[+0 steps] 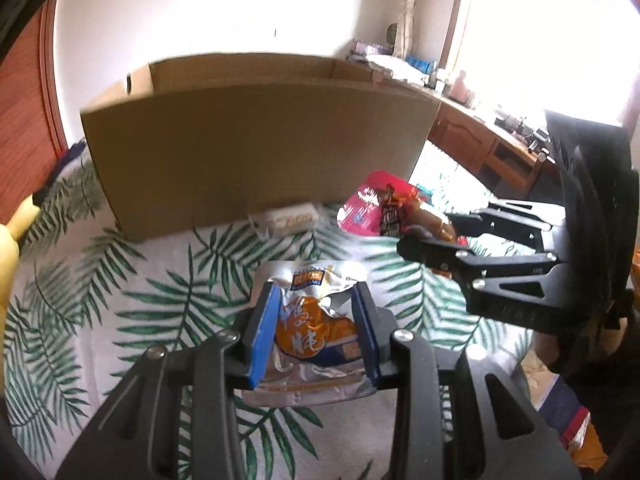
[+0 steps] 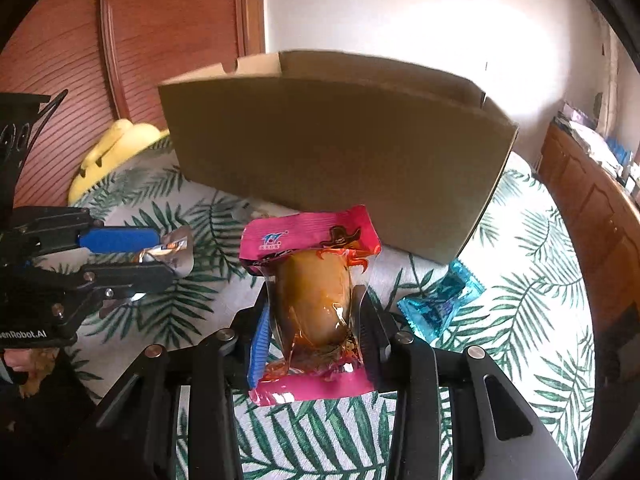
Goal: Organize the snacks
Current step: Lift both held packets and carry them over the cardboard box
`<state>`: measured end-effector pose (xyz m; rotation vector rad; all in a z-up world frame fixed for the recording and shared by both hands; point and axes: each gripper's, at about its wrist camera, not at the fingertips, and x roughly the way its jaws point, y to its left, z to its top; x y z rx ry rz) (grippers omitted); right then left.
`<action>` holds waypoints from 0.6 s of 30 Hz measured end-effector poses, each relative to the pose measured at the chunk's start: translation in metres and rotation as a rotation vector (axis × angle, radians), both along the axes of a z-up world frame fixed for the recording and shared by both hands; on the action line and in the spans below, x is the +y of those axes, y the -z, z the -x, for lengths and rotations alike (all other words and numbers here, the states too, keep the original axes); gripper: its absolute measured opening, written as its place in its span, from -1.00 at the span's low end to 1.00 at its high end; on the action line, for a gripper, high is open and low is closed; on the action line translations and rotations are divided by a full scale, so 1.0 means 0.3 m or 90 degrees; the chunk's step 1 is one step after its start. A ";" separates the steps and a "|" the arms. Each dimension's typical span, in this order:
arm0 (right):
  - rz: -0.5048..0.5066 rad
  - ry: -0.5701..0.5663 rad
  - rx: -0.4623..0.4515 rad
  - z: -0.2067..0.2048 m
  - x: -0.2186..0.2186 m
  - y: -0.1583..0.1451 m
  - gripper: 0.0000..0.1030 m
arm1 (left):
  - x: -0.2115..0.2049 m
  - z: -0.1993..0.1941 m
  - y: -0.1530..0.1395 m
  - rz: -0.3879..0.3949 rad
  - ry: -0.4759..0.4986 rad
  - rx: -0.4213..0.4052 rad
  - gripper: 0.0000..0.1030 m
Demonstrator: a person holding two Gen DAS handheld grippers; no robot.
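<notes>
My left gripper [image 1: 316, 320] is shut on a silver and orange snack packet [image 1: 316, 332], held above the leaf-print cloth. My right gripper [image 2: 314, 320] is shut on a pink packet with a brown snack inside [image 2: 312, 296]. An open brown cardboard box [image 1: 256, 152] stands just beyond both grippers; it also shows in the right wrist view [image 2: 332, 152]. The right gripper with its pink packet [image 1: 372, 204] shows at the right of the left wrist view. The left gripper [image 2: 160, 256] with its silver packet [image 2: 172, 250] shows at the left of the right wrist view.
A small white packet [image 1: 286, 220] lies against the box front. A blue packet [image 2: 440, 304] lies on the cloth right of the pink one. A yellow plush toy [image 2: 116, 152] sits left of the box. A wooden cabinet [image 2: 592, 208] runs along the right.
</notes>
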<state>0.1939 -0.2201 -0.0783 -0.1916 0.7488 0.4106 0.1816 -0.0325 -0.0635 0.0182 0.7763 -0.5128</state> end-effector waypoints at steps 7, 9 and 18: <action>-0.024 0.002 -0.041 0.024 -0.027 -0.107 -0.27 | 0.062 -0.004 -0.150 0.017 -0.010 -0.057 -0.33; -0.027 0.001 -0.058 0.029 -0.031 -0.148 -0.27 | 0.066 -0.019 -0.194 0.019 -0.011 -0.075 -0.33; -0.033 -0.018 -0.134 -0.011 -0.034 -0.337 -0.26 | 0.068 -0.162 -0.379 0.022 -0.019 -0.150 -0.32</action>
